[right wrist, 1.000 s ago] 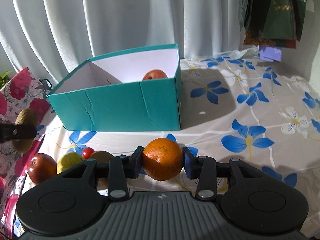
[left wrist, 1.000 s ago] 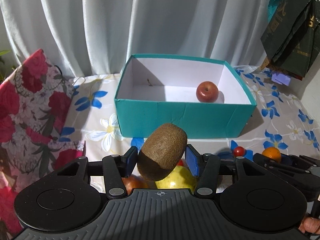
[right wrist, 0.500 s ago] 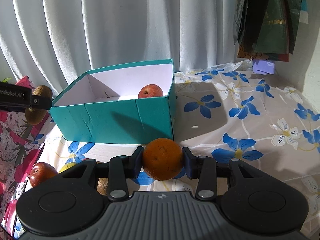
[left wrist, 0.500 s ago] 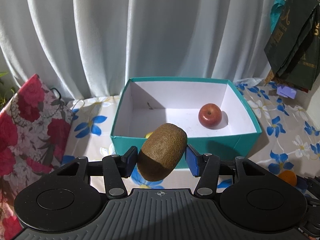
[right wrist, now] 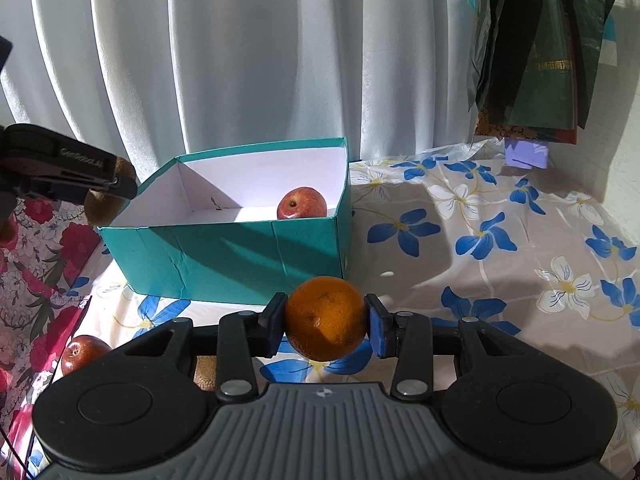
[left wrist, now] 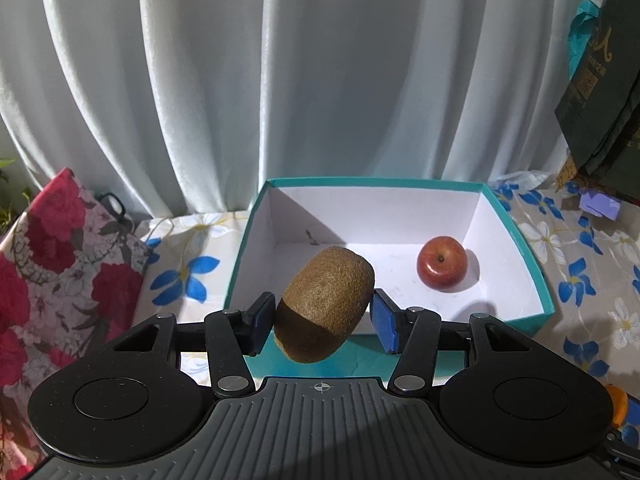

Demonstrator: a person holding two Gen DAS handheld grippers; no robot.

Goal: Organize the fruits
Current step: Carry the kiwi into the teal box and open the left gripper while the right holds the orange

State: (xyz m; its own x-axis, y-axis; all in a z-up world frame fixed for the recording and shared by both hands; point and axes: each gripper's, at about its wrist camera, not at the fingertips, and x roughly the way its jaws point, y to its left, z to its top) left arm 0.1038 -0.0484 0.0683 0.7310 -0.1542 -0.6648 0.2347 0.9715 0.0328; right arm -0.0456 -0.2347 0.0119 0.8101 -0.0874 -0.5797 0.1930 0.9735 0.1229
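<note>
One kiwi [left wrist: 326, 310] clenched in left gripper [left wrist: 324, 322], one orange [right wrist: 326, 318] in right gripper [right wrist: 326, 326]. Two apples: one [left wrist: 441, 269] in teal box [left wrist: 516, 236], one [right wrist: 80, 354] near-left on counter [right wrist: 480, 240].

A fuzzy brown kiwi [left wrist: 325, 305], tilted with its upper end leaning right, is clamped between blue pads above the near left rim of the teal box [left wrist: 536, 276]. The box is open-topped and white inside, and it rests on the flowered cloth. A red apple [left wrist: 441, 269] sits stem-up on its floor toward the right side. A round orange [right wrist: 326, 318] is pinched between pads in front of the box's near right corner. Another red apple [right wrist: 82, 353] lies on the cloth at near left.
</note>
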